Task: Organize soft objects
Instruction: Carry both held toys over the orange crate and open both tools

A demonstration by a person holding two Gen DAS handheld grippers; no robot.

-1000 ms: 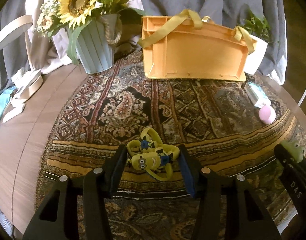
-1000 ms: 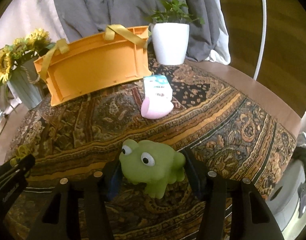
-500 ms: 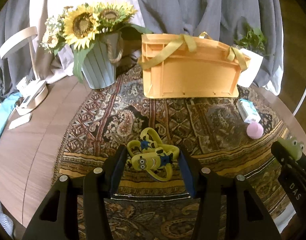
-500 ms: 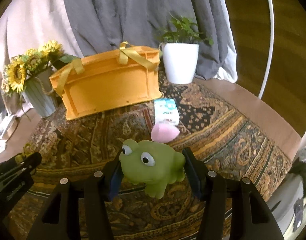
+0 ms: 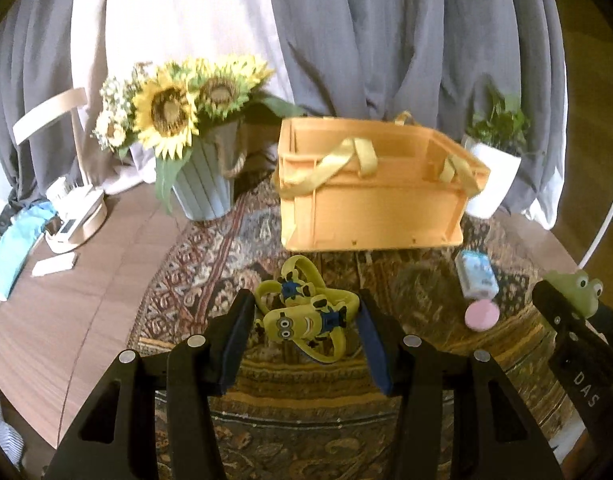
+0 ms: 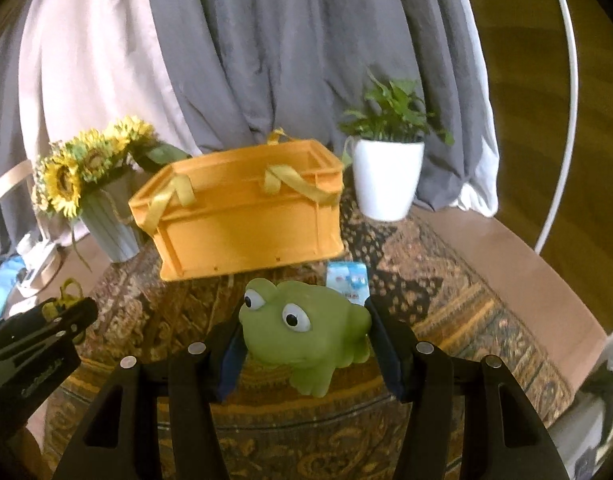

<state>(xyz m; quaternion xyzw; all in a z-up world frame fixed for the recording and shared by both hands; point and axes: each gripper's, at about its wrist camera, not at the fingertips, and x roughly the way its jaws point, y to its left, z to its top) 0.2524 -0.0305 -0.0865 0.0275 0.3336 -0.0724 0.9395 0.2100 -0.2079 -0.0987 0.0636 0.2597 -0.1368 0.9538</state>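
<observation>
Left gripper is clamped on the yellow minion toys, held above the patterned rug in front of the orange crate; a pink-capped tube lies on the rug to the right. In the right wrist view, the right gripper is clamped on the green frog, also short of the crate. Both toys look mid-carry; next, each must clear the crate's near wall and its handles, then drop inside.
</observation>
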